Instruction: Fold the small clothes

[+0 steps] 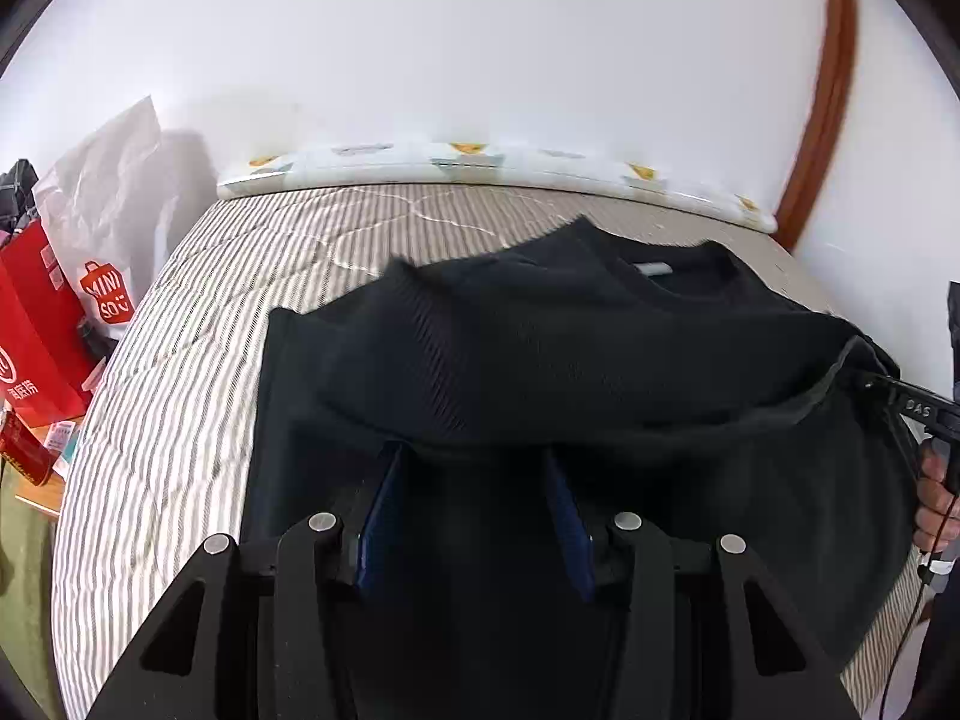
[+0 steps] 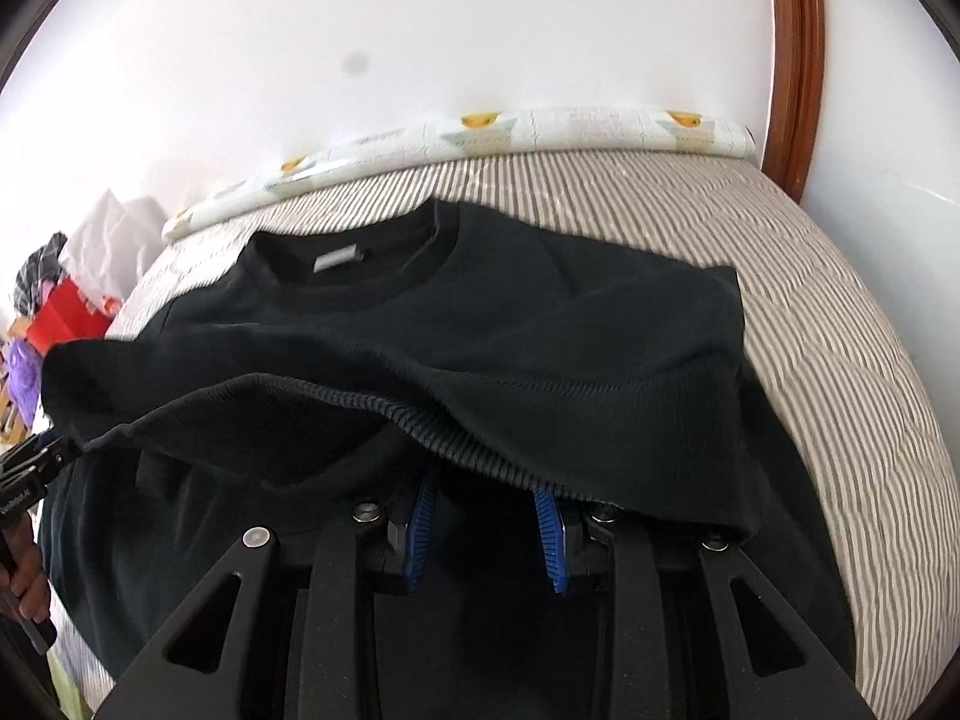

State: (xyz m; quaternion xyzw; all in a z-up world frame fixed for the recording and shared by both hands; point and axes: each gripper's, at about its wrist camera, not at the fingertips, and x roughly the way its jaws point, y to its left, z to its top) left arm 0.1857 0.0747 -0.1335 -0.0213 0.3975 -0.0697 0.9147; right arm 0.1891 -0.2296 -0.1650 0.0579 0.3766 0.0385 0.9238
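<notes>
Hands tilted down, lifting sweater hem.

Left gripper and right gripper both angled downward, jaws part-closed, each pinching hem of black sweater; hand on right gripper's handle.

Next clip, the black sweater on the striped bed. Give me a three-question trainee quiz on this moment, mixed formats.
1. True or false: the black sweater lies with its collar toward the far end of the striped bed.
2. Which part is lifted and carried toward the collar? A) a sleeve B) the ribbed hem C) the neck label
3. Fill in: the hem hangs between the left tool and the right tool, so ___ tools carry it.

Key: 1 true; 2 B; 3 both
</notes>
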